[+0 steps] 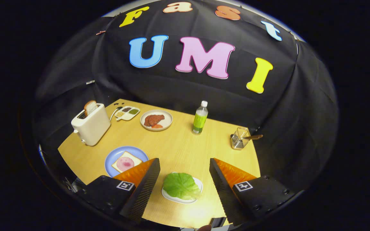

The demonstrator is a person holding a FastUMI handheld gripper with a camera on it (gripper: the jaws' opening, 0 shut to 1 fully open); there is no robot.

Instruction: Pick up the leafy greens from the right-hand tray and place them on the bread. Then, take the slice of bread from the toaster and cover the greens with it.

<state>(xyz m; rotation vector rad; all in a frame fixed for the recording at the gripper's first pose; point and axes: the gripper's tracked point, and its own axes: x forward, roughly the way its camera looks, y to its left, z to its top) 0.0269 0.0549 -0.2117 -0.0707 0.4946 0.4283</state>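
A green lettuce leaf lies on a small white tray directly between my two fingers, lower than their tips. My gripper is open, hovering above the leaf and touching nothing. Left of the left finger a blue plate carries a bread slice with a pink round of ham on it. Farther left stands a cream toaster with a second bread slice sticking up out of its slot.
On the wooden table beyond the fingers sit a white plate of sliced meat, a compartment dish of condiments, a green bottle and a glass holding a utensil. Black cloth walls the booth.
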